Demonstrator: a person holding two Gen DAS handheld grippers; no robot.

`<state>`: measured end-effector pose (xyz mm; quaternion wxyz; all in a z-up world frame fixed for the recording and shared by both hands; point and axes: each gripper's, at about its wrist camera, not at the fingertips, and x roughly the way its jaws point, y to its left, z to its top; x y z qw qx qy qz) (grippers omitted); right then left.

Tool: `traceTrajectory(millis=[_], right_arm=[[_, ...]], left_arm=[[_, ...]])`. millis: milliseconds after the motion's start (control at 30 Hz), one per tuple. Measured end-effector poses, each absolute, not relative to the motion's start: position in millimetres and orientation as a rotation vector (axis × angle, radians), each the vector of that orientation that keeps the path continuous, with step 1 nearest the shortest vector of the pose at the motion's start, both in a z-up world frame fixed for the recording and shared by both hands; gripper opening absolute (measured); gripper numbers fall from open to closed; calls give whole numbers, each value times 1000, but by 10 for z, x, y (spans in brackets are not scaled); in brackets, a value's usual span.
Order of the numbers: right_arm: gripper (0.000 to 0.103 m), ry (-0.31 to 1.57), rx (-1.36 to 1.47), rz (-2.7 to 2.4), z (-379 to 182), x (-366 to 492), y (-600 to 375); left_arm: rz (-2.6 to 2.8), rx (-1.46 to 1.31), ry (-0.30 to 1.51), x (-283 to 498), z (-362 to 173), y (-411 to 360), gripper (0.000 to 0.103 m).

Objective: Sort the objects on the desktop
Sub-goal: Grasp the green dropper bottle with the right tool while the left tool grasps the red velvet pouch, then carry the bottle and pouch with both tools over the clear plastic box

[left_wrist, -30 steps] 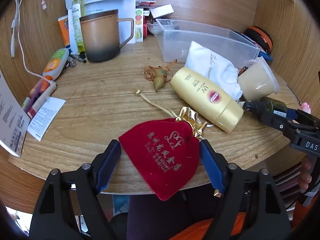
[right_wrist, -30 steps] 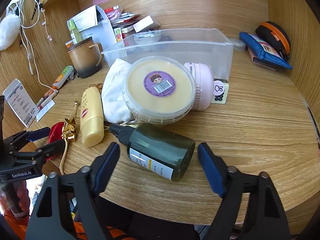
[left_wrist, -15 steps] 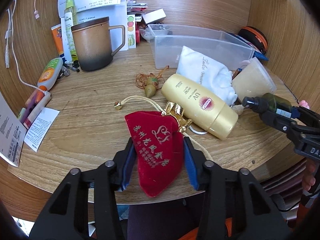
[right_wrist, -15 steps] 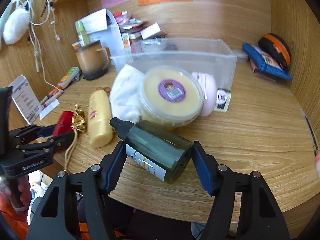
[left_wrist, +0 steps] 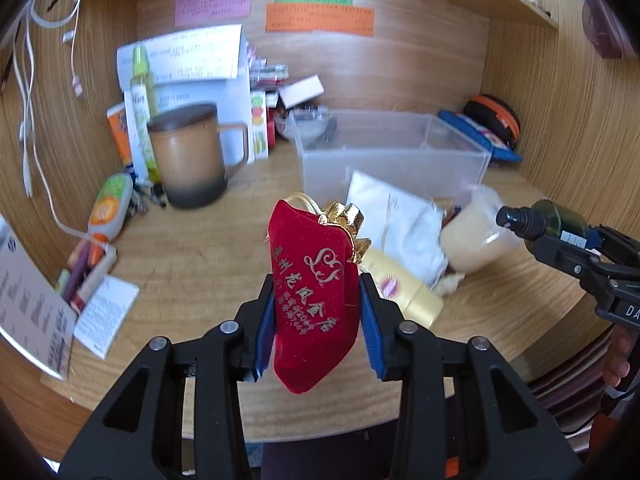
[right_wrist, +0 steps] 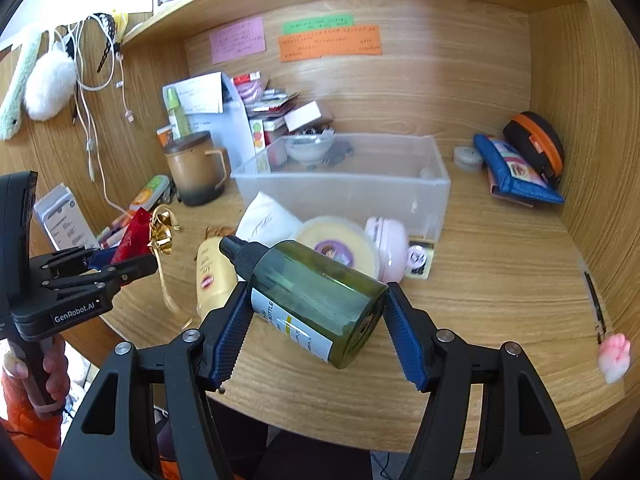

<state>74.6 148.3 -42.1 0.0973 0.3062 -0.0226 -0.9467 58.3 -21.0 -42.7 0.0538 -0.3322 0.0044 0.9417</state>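
Beyond both my tongs, the wooden desk [right_wrist: 500, 264] carries a clear plastic bin [right_wrist: 348, 184], standing well ahead of the fingers. Ahead and left of my left tongs stands a brown mug [left_wrist: 188, 156]. Just in front of my right tongs lie a round lidded tub [right_wrist: 340, 244], a white cloth pouch [right_wrist: 268, 224] and a yellow sunscreen tube [right_wrist: 212, 272], close together. My right tongs [right_wrist: 316, 308] are closed on a dark green spray bottle [right_wrist: 316, 300], held tilted above the desk with its black nozzle pointing up and left. My left tongs [left_wrist: 316, 320] are closed on a red velvet pouch [left_wrist: 312, 284], lifted clear of the desk, its gold-trimmed neck uppermost.
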Motion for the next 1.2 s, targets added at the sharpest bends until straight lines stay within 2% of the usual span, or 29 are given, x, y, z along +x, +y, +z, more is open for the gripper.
traceTrajectory(millis=[533, 1200], right_arm=[[62, -76, 799, -2863, -41, 355, 1733], [62, 60, 761, -2899, 382, -617, 1829]], left_arm=[[2866, -814, 99, 120, 172, -71, 38], [2811, -736, 88, -841, 625, -45, 38]])
